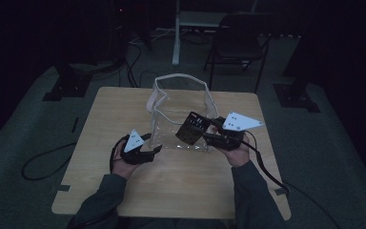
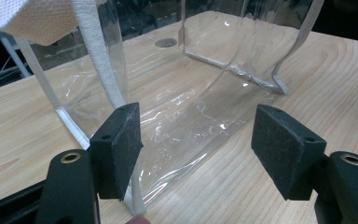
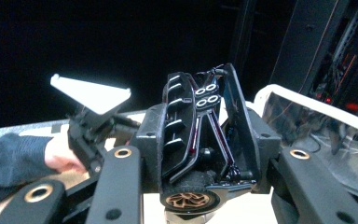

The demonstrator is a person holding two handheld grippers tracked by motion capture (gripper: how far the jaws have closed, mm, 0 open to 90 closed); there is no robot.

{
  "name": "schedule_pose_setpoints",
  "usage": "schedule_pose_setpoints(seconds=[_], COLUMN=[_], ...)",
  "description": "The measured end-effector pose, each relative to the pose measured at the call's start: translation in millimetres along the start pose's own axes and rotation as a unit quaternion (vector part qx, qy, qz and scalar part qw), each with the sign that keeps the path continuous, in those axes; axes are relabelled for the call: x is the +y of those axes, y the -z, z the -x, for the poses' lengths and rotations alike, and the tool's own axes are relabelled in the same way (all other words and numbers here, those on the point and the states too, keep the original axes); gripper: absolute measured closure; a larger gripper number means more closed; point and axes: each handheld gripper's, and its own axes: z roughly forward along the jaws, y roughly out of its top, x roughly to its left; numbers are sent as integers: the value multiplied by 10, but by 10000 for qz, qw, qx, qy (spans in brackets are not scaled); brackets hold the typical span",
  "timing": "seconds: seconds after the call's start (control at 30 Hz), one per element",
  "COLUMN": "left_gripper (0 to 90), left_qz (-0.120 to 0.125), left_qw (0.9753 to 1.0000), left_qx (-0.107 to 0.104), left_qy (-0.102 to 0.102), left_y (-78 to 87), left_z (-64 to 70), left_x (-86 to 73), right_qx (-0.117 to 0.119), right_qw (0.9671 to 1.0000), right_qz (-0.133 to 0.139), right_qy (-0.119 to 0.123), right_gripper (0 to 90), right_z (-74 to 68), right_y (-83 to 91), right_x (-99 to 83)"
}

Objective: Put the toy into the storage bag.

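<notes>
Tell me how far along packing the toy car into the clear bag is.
Done: the right gripper is shut on the black toy car and holds it at the clear bag. In hand: the left gripper, jaws open, sits at the bag's near edge. Left: getting the car inside.

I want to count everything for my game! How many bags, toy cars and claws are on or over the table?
Clear bag: 1
Black toy car: 1
Claws: 2, the left claw and the right claw
Total: 4
</notes>
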Motion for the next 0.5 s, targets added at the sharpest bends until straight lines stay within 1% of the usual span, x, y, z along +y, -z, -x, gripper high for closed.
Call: schedule_pose_setpoints(seconds=[0.17,0.23,0.5], left_gripper=[334,334,334], left_qz=[-4,-12,9], left_qw=[10000,10000,10000], left_qx=[4,4,24], left_qy=[-4,-12,7], left_y=[0,0,5], left_z=[0,-1,-7], left_x=[0,-1,0], right_qx=[-29,-22,-141], right_qw=[9999,9999,9996], right_qz=[93,144,192], right_qy=[71,59,135], right_gripper=[586,586,586], right_z=[112,154,281], right_y=[30,43,66], right_x=[157,207,332])
